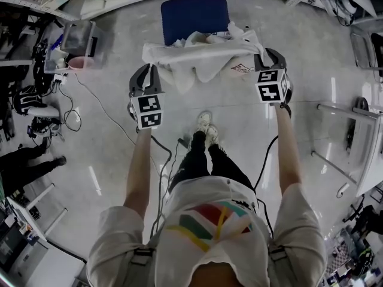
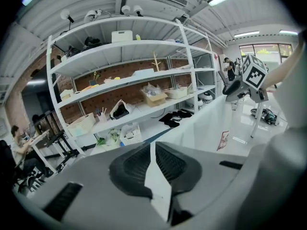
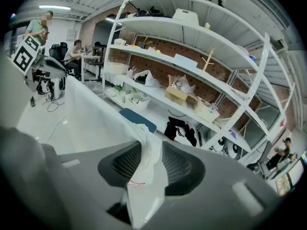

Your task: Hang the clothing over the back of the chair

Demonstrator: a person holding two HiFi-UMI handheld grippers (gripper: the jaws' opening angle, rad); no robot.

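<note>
A white garment (image 1: 203, 55) is stretched between my two grippers and sags over a chair with a blue seat (image 1: 194, 17); the chair's back is hidden under the cloth. My left gripper (image 1: 145, 76) holds the garment's left end, and in the left gripper view its jaws (image 2: 152, 171) are shut on a thin fold of the cloth (image 2: 160, 188). My right gripper (image 1: 269, 61) is at the garment's right end. In the right gripper view its jaws (image 3: 146, 169) stand apart, with bunched cloth (image 3: 144, 152) lying loose between them.
White shelving (image 2: 124, 80) with boxes and bins runs behind the chair. Cables (image 1: 90, 100) trail over the shiny floor at left, near a pink bin (image 1: 78, 61). A white table frame (image 1: 353, 136) stands at right. The person's shoes (image 1: 206, 130) are just short of the chair.
</note>
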